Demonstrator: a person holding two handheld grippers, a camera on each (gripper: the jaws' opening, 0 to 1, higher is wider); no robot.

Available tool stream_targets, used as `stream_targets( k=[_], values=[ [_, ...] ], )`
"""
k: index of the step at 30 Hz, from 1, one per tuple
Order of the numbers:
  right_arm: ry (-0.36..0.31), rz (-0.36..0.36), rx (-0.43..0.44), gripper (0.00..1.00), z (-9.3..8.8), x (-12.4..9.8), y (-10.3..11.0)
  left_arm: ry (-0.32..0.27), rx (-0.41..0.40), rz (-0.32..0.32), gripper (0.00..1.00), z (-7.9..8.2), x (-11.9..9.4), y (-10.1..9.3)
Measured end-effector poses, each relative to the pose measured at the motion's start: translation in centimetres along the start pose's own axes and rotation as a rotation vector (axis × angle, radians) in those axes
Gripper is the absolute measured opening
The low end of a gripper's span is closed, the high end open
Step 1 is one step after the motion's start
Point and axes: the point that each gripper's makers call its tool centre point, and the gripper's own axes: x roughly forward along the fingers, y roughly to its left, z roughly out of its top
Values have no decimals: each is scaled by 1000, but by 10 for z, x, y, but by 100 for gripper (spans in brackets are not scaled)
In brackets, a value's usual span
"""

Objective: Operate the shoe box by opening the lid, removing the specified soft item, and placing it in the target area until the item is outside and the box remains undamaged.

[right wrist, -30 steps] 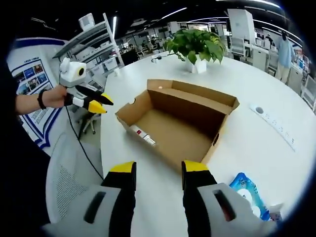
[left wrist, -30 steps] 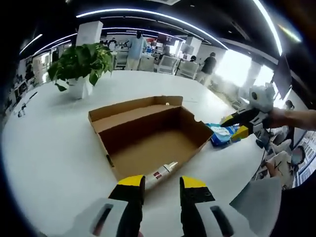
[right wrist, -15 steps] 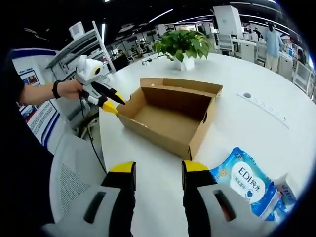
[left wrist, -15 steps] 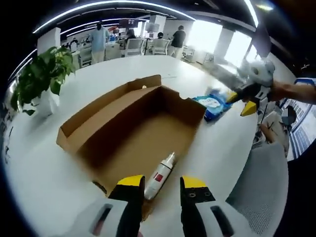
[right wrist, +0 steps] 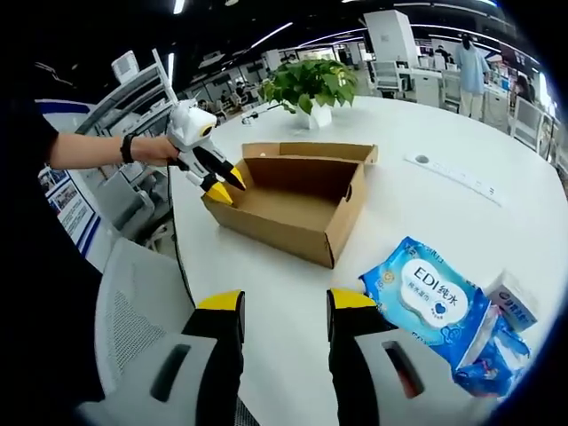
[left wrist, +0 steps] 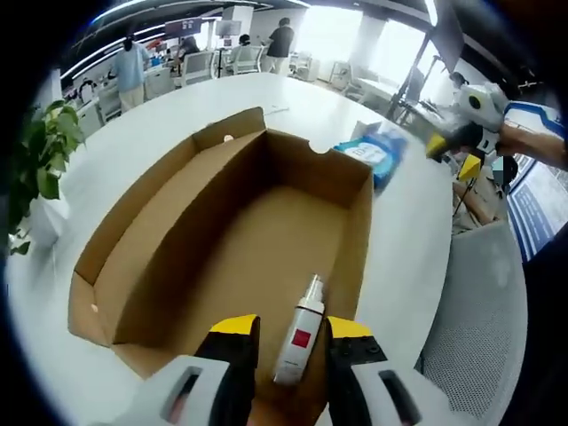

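Note:
An open brown shoe box [left wrist: 177, 222] lies on the white table, its lid folded back. Inside, near the front wall, lies a white spray bottle [left wrist: 300, 333] with a red label. My left gripper [left wrist: 291, 342] hovers over that front wall, open, with the bottle showing between its yellow tips. In the right gripper view the shoe box [right wrist: 302, 226] sits mid-table, and the left gripper [right wrist: 222, 185] is at its left end, held by a hand. A blue wipes pack [right wrist: 426, 297] lies right of my open right gripper [right wrist: 284, 311]. The right gripper [left wrist: 454, 157] hangs beyond the table edge.
The blue wipes pack [left wrist: 373, 153] lies just beyond the box's far corner. A small white carton [right wrist: 512, 302] sits beside the pack. A potted plant [right wrist: 306, 84] stands behind the box, and a power strip [right wrist: 453, 173] lies to the right. A grey chair [right wrist: 133, 319] stands at the table edge.
My left gripper has moved in over the box's front wall, so the bottle now lies between its tips. The right gripper has drawn back, and the wipes pack shows fully.

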Motion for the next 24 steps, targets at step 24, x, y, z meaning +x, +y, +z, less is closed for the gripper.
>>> stream_targets(
  k=[24],
  values=[
    [-1,-33,72,33,-22,-10,-3,151,37,-154,40,-19,41,2]
  ],
)
